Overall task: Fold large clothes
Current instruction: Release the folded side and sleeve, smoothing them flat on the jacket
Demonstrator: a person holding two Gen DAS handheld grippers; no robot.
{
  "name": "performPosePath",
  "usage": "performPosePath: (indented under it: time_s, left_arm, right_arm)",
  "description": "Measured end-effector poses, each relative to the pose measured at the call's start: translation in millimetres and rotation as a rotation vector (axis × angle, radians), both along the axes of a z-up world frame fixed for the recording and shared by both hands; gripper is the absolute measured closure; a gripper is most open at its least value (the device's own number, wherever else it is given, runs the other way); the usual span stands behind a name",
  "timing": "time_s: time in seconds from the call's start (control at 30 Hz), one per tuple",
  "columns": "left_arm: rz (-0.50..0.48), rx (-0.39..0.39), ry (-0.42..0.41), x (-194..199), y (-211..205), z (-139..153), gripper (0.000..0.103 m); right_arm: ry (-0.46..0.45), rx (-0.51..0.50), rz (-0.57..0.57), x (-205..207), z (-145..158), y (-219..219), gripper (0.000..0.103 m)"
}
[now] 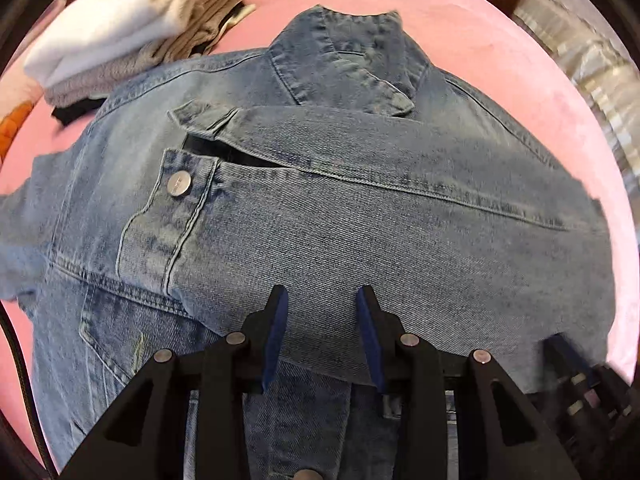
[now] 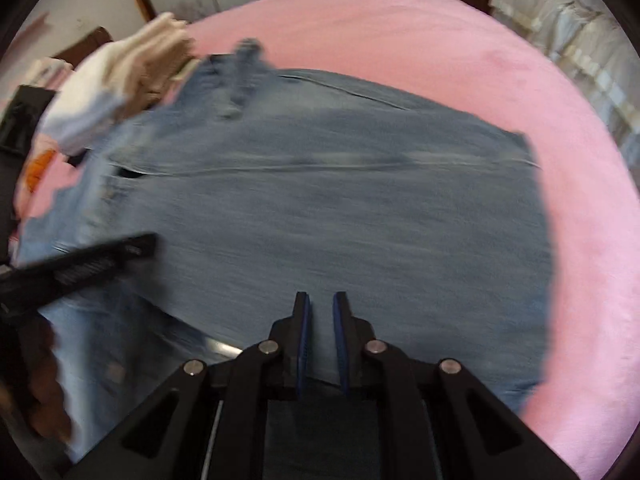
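Both hand-held grippers, left [image 1: 322,300] and right [image 2: 321,304], are hovering with fingers apart, gripping nothing, over the denim jacket [image 1: 360,220] lying partly folded on the pink bed [image 2: 400,28], seemingly positioning for another fold.

1. Support: a bed [image 1: 480,40] with a pink sheet, smooth, and a soft fuzzy nap. The same bed [image 2: 400,28] fills the right wrist view.
2. Lying directly on the sheet: a denim jacket [image 1: 360,220], spread flat, collar at the far end, one sleeve folded across the body. It covers most of the near and middle sheet. In the right wrist view the denim jacket [image 2: 340,220] is motion-blurred.
3. Also on the sheet, far left: a stack of folded clothes [image 1: 132,28], white and beige on top, grey and black below. It sits just beside the jacket's far-left shoulder; contact cannot be told. The stack of folded clothes [image 2: 120,80] is also blurred there.
4. Bare pink shows to the right of and beyond the jacket.
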State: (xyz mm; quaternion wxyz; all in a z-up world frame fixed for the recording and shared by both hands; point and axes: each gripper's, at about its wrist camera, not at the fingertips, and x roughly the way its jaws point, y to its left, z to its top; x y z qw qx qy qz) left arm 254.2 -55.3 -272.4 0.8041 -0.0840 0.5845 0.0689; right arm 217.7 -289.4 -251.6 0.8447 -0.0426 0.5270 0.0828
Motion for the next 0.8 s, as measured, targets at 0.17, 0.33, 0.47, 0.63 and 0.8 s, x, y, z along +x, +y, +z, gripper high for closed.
performPosePath:
  time_s: [0.17,0.33,0.47,0.63,0.8]
  left_arm:
    - [-0.018,0.018,0.011,-0.9,-0.6,-2.9,0.058]
    - [-0.023,0.046,0.018,4.5,-3.9,-4.6,0.055]
    - [0.001,0.035,0.041,-1.0,-7.9,4.2,0.054]
    - [0.024,0.003,0.054,-21.6,-18.1,35.5,0.049]
    - [0.052,-0.021,0.002,-45.9,-27.3,93.5,0.042]
  right_arm:
    - [0.009,-0.116,-0.171,-2.8,-9.9,-81.7,0.102]
    - [0.06,-0.094,-0.218,-1.8,-6.7,-103.8,0.102]
    - [0.052,-0.005,-0.221,-6.0,11.4,-97.6,0.099]
    - [0.071,0.08,-0.204,-11.6,39.2,-90.1,0.099]
    - [0.104,0.136,-0.143,-21.3,73.1,-84.0,0.096]
